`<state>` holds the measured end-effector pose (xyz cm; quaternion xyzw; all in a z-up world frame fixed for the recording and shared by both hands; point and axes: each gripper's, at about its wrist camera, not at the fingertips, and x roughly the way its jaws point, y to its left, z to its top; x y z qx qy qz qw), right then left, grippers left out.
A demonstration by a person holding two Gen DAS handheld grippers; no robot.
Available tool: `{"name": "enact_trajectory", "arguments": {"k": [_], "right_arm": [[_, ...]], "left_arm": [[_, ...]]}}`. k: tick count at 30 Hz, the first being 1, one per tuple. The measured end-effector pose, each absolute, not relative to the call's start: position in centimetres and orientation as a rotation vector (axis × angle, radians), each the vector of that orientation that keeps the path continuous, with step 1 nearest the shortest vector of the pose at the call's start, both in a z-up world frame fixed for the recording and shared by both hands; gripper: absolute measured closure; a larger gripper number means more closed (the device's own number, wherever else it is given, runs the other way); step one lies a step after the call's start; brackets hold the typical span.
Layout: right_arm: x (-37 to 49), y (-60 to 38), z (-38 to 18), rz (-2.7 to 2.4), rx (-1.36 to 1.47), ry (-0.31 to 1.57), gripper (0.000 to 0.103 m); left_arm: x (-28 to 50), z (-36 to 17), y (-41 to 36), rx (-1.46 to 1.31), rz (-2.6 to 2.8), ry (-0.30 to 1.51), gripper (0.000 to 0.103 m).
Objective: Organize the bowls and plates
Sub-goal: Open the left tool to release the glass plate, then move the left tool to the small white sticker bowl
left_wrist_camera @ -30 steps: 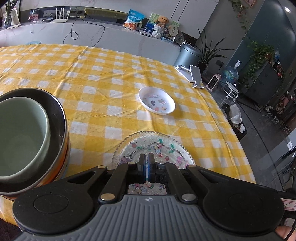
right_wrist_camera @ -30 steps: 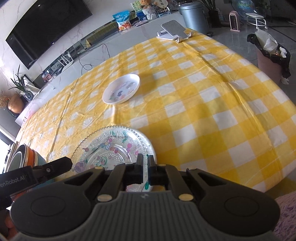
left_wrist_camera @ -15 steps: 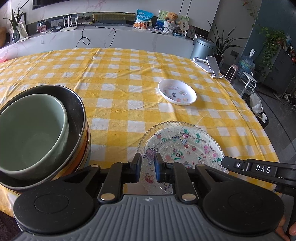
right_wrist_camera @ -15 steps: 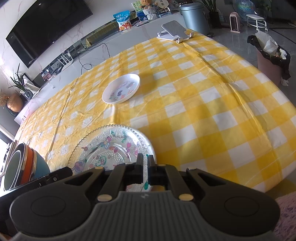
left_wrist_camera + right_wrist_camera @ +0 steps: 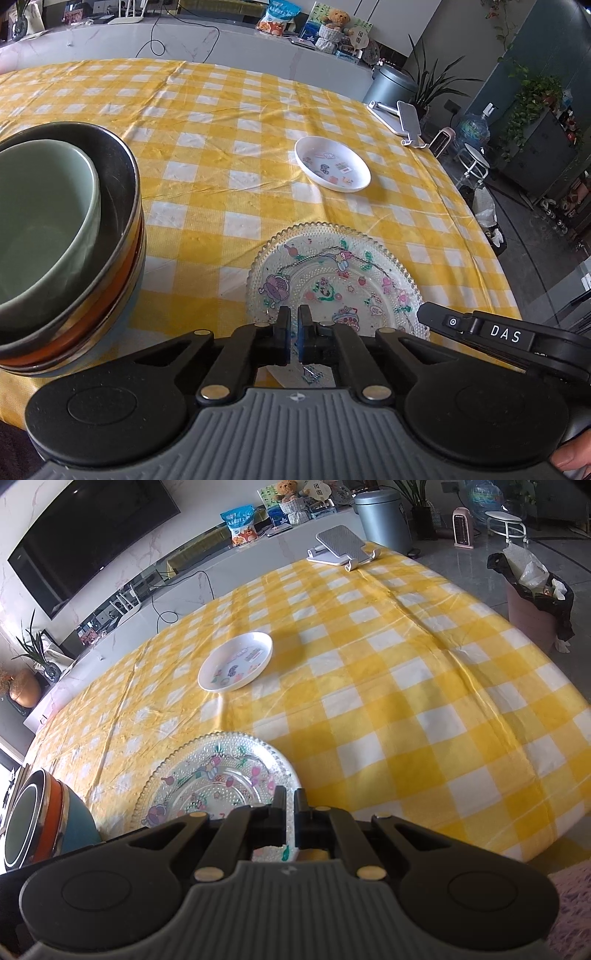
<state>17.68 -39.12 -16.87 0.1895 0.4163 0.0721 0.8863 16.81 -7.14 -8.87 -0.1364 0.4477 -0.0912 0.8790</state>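
Note:
A clear glass plate with cartoon prints lies on the yellow checked tablecloth near its front edge. My left gripper is nearly shut over the plate's near rim; I cannot tell if it pinches the rim. My right gripper is nearly shut at the same plate, on its right near rim. A small white plate lies farther back, also in the right wrist view. A stack of bowls stands at the left, a green bowl nested on top.
A phone stand sits at the far right table corner. A bin with a black bag stands on the floor right of the table. The right gripper's body shows at the right in the left wrist view.
The left gripper's fingers opened half a second ago and have closed in again over the plate's near rim. The right gripper has stayed put at the plate's rim.

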Motion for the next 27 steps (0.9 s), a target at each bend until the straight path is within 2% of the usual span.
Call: {"name": "enact_trajectory", "arguments": {"k": [5,9,11,15,16,20,27], "right_arm": [[17.6,-39.1,-16.8,0.128,0.378,0.856,0.103],[17.6,-39.4,-16.8,0.12,0.391,0.852,0.103],[17.6,-39.6,-16.7,0.111,0.398,0.848,0.103],[17.6,-39.9,-16.9,0.115,0.424,0.855,0.1],[17.5,-39.9,-16.9,0.11,0.429,0.854,0.097],[17.5,-40.1,-16.9,0.11,0.447,0.857,0.097],[17.6,-39.6,-17.0,0.125,0.424,0.87,0.101]], "left_arm": [[16.8,-8.9,-7.1,-0.295,-0.192,0.918,0.098],[16.5,-8.1,-6.8,-0.284,-0.16,0.868,0.081],[16.7,-8.0,-6.9,-0.261,-0.134,0.867,0.078],[17.0,-8.7,-6.6,-0.261,-0.113,0.902,0.077],[17.1,-8.8,-6.6,-0.262,-0.111,0.913,0.077],[17.1,-9.1,-6.6,-0.26,-0.114,0.929,0.077],[17.1,-9.0,-6.5,-0.257,-0.113,0.936,0.089]]}}
